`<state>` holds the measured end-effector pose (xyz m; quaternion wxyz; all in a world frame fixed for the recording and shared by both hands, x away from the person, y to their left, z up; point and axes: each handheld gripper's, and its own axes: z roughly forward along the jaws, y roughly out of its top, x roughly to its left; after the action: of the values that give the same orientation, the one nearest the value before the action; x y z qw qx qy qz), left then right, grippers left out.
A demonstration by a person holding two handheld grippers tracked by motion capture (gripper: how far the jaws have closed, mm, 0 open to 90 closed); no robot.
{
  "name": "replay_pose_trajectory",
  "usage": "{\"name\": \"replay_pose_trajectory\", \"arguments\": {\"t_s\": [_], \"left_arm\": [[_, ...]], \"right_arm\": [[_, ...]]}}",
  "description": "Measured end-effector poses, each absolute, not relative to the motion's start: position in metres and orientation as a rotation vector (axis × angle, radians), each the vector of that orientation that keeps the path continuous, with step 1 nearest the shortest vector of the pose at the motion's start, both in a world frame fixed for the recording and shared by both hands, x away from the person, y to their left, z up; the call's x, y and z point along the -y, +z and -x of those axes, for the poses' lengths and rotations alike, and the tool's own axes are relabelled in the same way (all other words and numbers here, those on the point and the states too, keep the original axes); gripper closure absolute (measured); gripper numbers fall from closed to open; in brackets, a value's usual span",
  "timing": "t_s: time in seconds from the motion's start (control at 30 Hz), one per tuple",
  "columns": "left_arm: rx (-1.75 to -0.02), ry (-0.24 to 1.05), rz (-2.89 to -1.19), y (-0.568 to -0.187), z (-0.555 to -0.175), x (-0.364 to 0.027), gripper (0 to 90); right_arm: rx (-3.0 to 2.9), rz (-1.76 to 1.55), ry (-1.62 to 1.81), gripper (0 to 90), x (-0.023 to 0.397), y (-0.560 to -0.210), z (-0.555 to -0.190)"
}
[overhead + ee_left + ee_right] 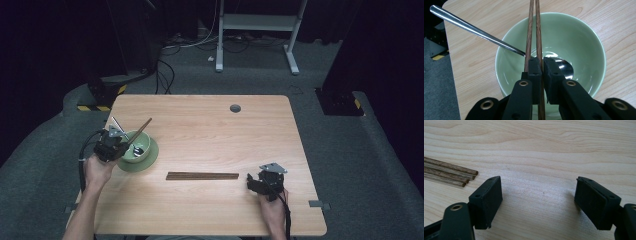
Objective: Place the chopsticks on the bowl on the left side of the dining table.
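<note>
1. The worktop (pixel 210 120) was a pale wooden slab with rounded corners, and most of its surface lay bare; the widest open stretch ran from the bowl toward the far edge and the right edge.
2. The green plate (pixel 152 156) sat under the bowl, close to the worktop's left edge and with little room on that side.
3. The green bowl (pixel 584 37) stood on that plate; it held a metal spoon (pixel 474 28), whose head lay at the bottom while its handle leaned out over the rim toward the left edge.
4. The left gripper (pixel 112 145) hovered just over the near-left side of the bowl, its jaws pressed together on a pair of chopsticks (pixel 534 30) that rose slanting up and away above the bowl.
5. The right gripper (pixel 267 181) rested well to the right of the bowl, near the worktop's near-right corner, with its jaws spread wide and nothing between them.
6. The bundle of chopsticks (pixel 202 175) lay flat on the worktop to the right of the bowl, between it and the right gripper, their near ends just beside that gripper's left jaw.
</note>
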<state>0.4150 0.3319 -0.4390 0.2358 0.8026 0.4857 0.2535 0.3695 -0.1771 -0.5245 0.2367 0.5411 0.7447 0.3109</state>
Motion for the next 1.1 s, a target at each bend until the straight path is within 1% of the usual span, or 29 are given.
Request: {"name": "replay_pose_trajectory", "arguments": {"t_s": [0.17,0.33,0.43,0.6,0.77,0.9,1.1], "left_arm": [[-1.329,0.682,-2.157,-0.436,-0.411,-0.334,80.0],[-1.325,0.697,-2.129,-0.432,-0.403,-0.336,75.4],[-1.338,0.715,-2.111,-0.431,-0.397,-0.337,70.0],[-1.374,0.752,-2.095,-0.430,-0.389,-0.341,57.6],[-1.409,0.759,-2.078,-0.432,-0.383,-0.346,49.7],[-1.425,0.769,-2.077,-0.435,-0.376,-0.349,45.5],[-1.437,0.771,-2.071,-0.437,-0.368,-0.351,43.5]], "right_arm": [[-2.042,-1.484,0.852,21.6,0.177,-0.525,-0.370],[-2.042,-1.484,0.852,21.6,0.177,-0.525,-0.370],[-2.042,-1.483,0.852,21.6,0.177,-0.525,-0.370],[-2.042,-1.483,0.852,21.6,0.177,-0.525,-0.370],[-2.042,-1.483,0.852,21.6,0.177,-0.525,-0.370],[-2.042,-1.483,0.852,21.6,0.177,-0.525,-0.369],[-2.042,-1.484,0.852,21.6,0.177,-0.525,-0.369]]}}
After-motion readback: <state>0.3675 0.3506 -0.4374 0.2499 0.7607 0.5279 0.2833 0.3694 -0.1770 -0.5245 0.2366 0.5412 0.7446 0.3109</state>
